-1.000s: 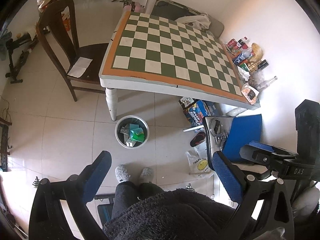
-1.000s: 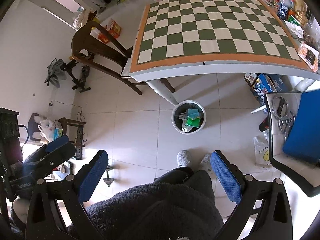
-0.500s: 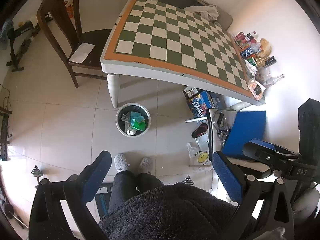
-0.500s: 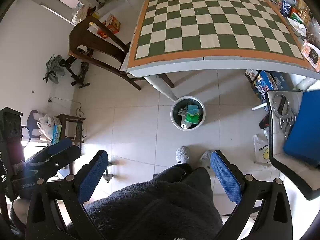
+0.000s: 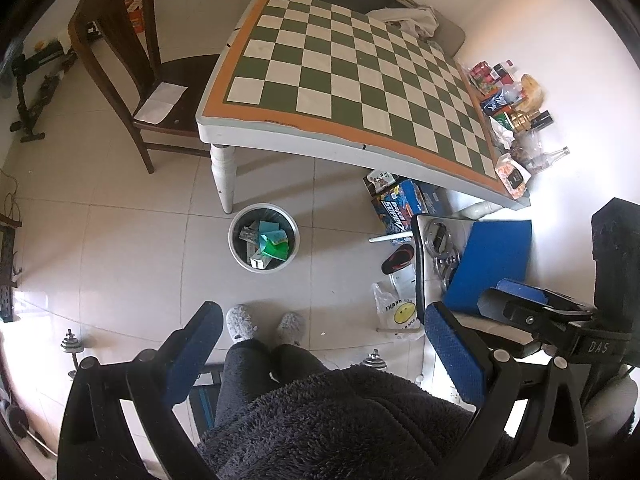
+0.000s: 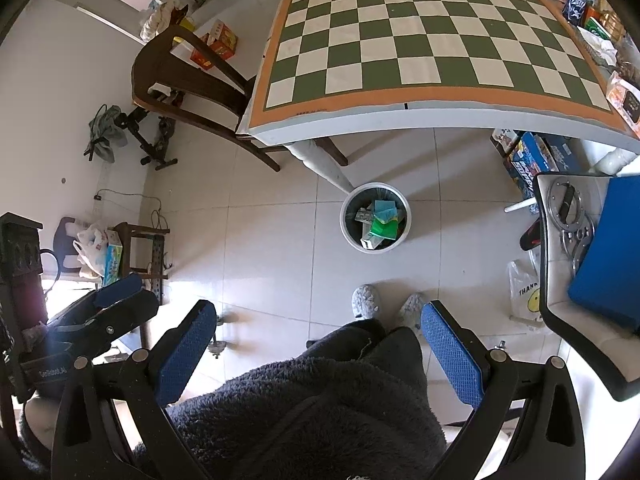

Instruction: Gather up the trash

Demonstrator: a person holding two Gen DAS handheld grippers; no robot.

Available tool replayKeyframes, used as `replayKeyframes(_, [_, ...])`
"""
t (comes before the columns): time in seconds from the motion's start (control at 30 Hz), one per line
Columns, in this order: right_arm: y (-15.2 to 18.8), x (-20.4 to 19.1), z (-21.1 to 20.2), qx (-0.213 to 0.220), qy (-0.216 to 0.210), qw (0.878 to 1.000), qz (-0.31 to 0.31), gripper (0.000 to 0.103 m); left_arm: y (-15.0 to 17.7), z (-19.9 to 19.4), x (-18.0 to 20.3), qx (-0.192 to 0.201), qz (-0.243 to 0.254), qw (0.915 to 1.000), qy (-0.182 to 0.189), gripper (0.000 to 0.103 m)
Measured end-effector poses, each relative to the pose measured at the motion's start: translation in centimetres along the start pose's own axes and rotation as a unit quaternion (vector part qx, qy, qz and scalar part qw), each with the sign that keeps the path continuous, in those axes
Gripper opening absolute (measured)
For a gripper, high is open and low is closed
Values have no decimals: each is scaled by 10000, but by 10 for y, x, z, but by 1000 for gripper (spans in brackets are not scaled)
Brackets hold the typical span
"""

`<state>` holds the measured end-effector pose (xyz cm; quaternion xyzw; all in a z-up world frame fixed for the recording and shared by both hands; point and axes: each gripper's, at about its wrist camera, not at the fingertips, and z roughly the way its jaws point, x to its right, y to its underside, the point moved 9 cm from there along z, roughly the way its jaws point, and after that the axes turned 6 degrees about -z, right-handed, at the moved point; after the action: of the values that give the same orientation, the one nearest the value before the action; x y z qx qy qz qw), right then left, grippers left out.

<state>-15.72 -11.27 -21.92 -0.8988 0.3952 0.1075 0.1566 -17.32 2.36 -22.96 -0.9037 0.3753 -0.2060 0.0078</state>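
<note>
Green and cream squares cover the big checkerboard table top with the orange border [image 5: 352, 80], which fills the upper part of both my views. Beside its left edge I see the dark brown wooden chair [image 5: 120, 60] with a white sheet of paper [image 5: 160, 102] lying on the seat. On the pale tiled floor, near the white table leg [image 5: 222, 176], stands the round white trash bin with a dark liner [image 5: 264, 238]; inside it lie green and teal packets and a small carton [image 6: 376, 224]. At the far right edge of the table a group of bottles and snack packs [image 5: 508, 100] is crowded against the wall. Low in the left view, my left gripper [image 5: 320, 344] has its blue-padded fingers [image 5: 196, 344] spread wide apart with nothing between them. My right gripper [image 6: 320, 344] is spread wide in the same way, holding nothing. Both hang above the grey fluffy slippers [image 5: 240, 326], well apart from the bin.
</note>
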Motion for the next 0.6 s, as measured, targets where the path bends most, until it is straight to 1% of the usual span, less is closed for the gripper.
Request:
replayKeyframes(0.23, [0, 0, 0, 6, -3, 10000, 8, 103, 3, 2, 5, 19, -10, 10000, 18, 103])
replayKeyframes(0.43, [0, 2, 0, 6, -11, 10000, 10, 103, 5, 3, 17, 32, -10, 10000, 79, 103])
replayKeyframes(0.6, [-1, 2, 1, 4, -12, 10000, 10, 103, 2, 2, 18, 37, -49, 9999, 112, 103])
